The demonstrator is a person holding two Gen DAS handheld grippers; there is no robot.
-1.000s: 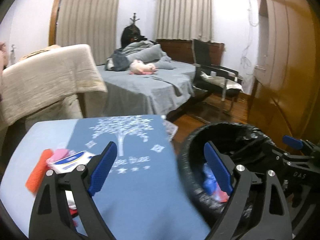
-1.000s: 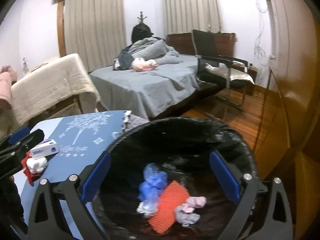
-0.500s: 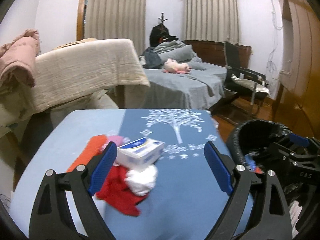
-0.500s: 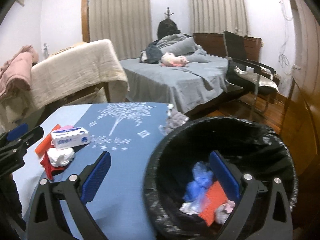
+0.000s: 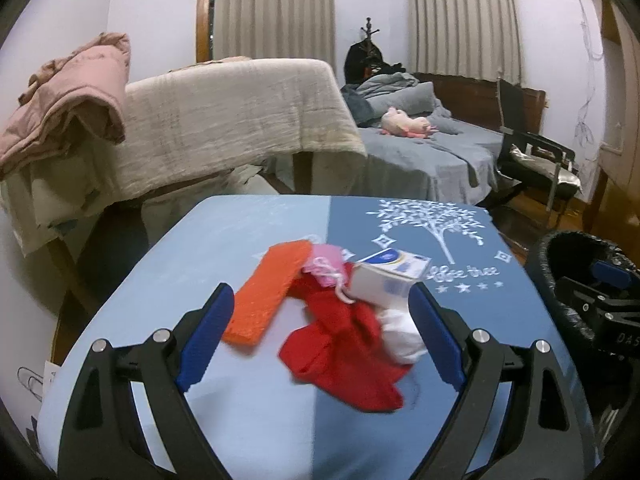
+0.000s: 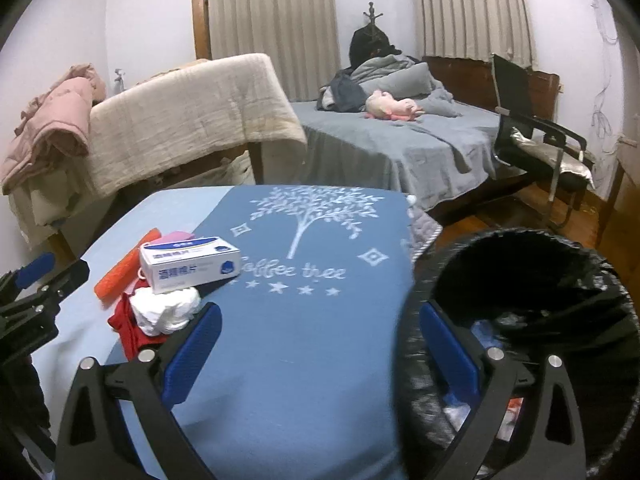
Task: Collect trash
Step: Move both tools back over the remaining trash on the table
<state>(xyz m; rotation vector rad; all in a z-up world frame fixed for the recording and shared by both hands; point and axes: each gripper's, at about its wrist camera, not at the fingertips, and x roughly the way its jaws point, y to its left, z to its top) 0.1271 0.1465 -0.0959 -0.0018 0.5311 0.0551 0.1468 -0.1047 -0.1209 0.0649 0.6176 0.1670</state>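
From my seat I see the biggest thing first: one grey-covered bed (image 6: 400, 140) at the back of the room with one pink soft toy (image 6: 390, 108) on it, and beside it one cream blanket (image 5: 224, 120) draped over a frame. Nearer is the one tabletop with a two-tone blue cloth printed with a white tree (image 6: 312, 320), and just off its right edge stands one round bin lined with a black plastic bag (image 6: 536, 280), a few scraps showing at its bottom. The trash I am after lies in one small heap on the left part of the tabletop, and I count five pieces there: one crumpled red cloth (image 5: 344, 352), one flat orange mesh pad (image 5: 268, 288), one white cardboard box with blue print (image 6: 190, 264) resting on the heap, one wad of white tissue (image 6: 164, 308) just beside the box, and one small pink piece (image 5: 326, 264) tucked behind it. My left gripper (image 5: 320, 332) hangs over that heap with its jaws spread wide, holding nothing; the red cloth and tissue show between its blue pads without either pad pressing on them. My right gripper (image 6: 316, 352) sits above bare cloth between the heap and the bin, jaws likewise wide apart and empty.
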